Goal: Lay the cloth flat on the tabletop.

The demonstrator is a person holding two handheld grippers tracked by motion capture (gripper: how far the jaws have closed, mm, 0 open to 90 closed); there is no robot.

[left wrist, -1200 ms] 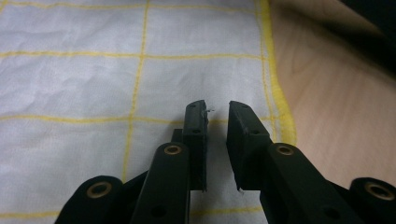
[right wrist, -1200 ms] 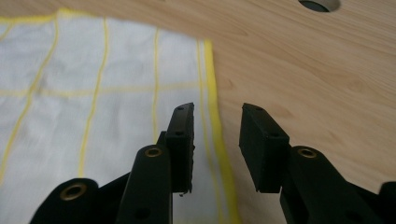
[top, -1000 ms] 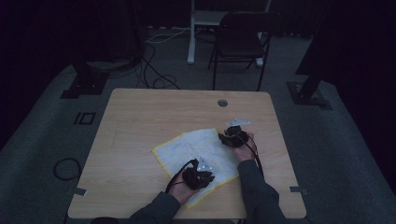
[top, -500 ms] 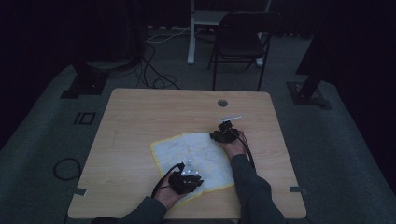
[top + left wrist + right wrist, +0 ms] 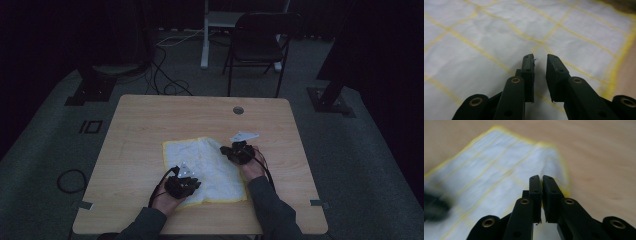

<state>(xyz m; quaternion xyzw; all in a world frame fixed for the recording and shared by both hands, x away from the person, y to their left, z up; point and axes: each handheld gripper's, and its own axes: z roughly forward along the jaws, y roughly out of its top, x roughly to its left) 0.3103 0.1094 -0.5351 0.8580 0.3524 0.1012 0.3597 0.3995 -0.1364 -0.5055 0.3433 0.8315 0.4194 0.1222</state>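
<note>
White yellow-lined cloth [image 5: 202, 170] is lying flat on table [image 5: 150, 120]. Right gripper [image 5: 541, 178] fingers have just been closing, nearly shut, seemingly empty; left gripper [image 5: 540, 58] fingers narrowly parted. Cloth edge risks being missed or bunched.

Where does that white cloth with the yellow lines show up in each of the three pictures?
High view: the cloth lies mid-table, slightly toward the person, between the two hands.
Left gripper view: the cloth spreads under and beyond the black tongs, across nearly the whole picture.
Right gripper view: the cloth runs from lower left to upper middle, blurred.
Shared landmark: its yellow border against the wooden table.
</note>
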